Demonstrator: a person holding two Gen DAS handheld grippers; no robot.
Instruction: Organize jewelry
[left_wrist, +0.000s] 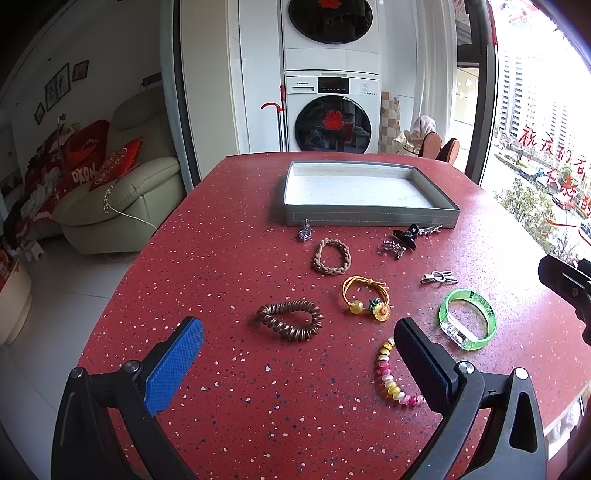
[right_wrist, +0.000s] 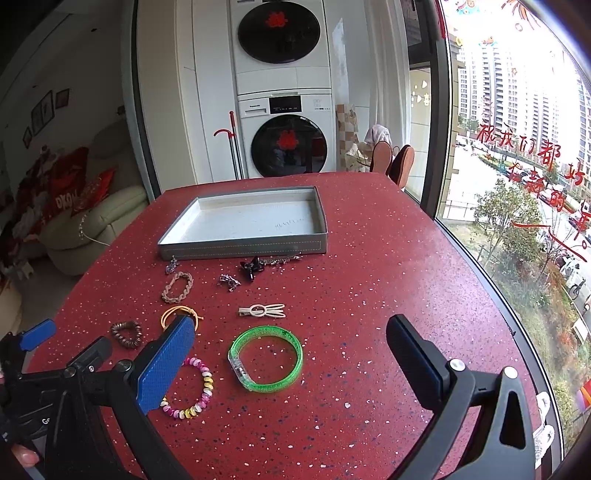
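A shallow grey tray (left_wrist: 369, 216) (right_wrist: 243, 249) with a white floor stands at the far side of the red speckled table, nothing in it. In front of it lie a braided beige bracelet (left_wrist: 331, 256) (right_wrist: 177, 287), a yellow hair tie with a flower (left_wrist: 365, 297), a brown spiral hair tie (left_wrist: 290, 319) (right_wrist: 126, 334), a green bangle (left_wrist: 468, 323) (right_wrist: 266, 357), a pink-yellow bead bracelet (left_wrist: 391, 374) (right_wrist: 195, 389), a white clip (left_wrist: 439, 277) (right_wrist: 262, 311) and a black claw clip (left_wrist: 405, 236) (right_wrist: 251, 268). My left gripper (left_wrist: 299, 363) hovers open near the spiral tie. My right gripper (right_wrist: 291, 365) hovers open over the bangle.
A small silver charm (left_wrist: 306, 232) (right_wrist: 171, 265) and a silver clip (left_wrist: 393, 249) (right_wrist: 229, 281) lie near the tray's front wall. The table edge runs along a window on the right. A sofa (left_wrist: 122, 199) stands left; stacked washing machines (left_wrist: 332, 110) stand behind the table.
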